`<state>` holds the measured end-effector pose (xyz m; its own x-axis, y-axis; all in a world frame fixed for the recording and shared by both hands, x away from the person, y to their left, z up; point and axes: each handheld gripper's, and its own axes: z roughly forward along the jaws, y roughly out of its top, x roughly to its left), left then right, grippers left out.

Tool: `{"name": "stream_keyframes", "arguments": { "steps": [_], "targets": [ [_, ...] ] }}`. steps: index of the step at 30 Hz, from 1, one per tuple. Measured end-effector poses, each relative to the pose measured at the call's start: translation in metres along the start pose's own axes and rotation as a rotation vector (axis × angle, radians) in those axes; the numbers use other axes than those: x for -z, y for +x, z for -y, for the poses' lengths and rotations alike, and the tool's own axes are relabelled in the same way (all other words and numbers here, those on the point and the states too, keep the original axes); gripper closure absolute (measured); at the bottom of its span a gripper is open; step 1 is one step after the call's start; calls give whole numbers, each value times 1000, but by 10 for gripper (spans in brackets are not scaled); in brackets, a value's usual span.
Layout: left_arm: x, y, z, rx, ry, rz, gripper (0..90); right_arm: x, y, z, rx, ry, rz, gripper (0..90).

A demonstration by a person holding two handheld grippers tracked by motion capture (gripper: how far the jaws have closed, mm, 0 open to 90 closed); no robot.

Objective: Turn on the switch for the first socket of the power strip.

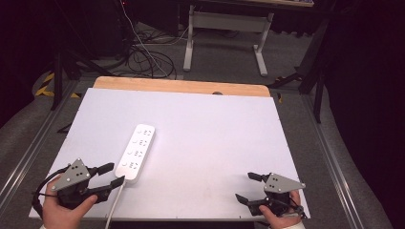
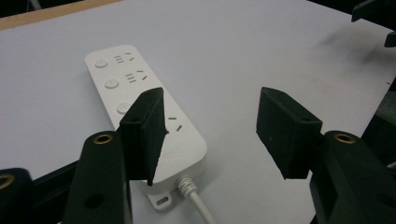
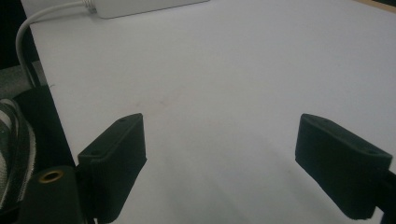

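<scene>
A white power strip [image 1: 136, 152] with several sockets lies on the white tabletop [image 1: 215, 129], left of centre, and its white cable [image 1: 113, 205] runs off the near edge. My left gripper [image 1: 113, 174] hovers at the strip's cable end. In the left gripper view the strip [image 2: 119, 74] lies behind the left jaw, and the left gripper [image 2: 215, 126] stands open with nothing between its pads. My right gripper [image 1: 246, 186] rests near the front right corner, open over bare table. The right gripper view has the gripper [image 3: 219, 158] low and the strip's end [image 3: 140, 5] at the top.
A wooden strip [image 1: 181, 86] borders the table's far edge. Beyond it, on the grey floor, stand the white legs of a desk [image 1: 224, 33] and a tangle of cables [image 1: 148, 57]. Metal rails [image 1: 334, 157] run along both sides of the table.
</scene>
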<state>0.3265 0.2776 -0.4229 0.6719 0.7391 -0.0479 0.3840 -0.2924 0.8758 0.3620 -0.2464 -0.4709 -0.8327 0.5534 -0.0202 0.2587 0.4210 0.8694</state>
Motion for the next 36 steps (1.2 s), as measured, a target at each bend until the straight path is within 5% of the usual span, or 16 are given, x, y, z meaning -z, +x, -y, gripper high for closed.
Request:
{"name": "stream_keyframes", "arguments": {
  "steps": [30, 36],
  "targets": [
    [-21, 24, -40, -22, 57, -12, 443, -2, 0, 1, 0, 9, -4, 165],
    [-29, 34, -43, 9, 84, -22, 435, -3, 0, 1, 0, 11, -6, 166]
  ]
}}
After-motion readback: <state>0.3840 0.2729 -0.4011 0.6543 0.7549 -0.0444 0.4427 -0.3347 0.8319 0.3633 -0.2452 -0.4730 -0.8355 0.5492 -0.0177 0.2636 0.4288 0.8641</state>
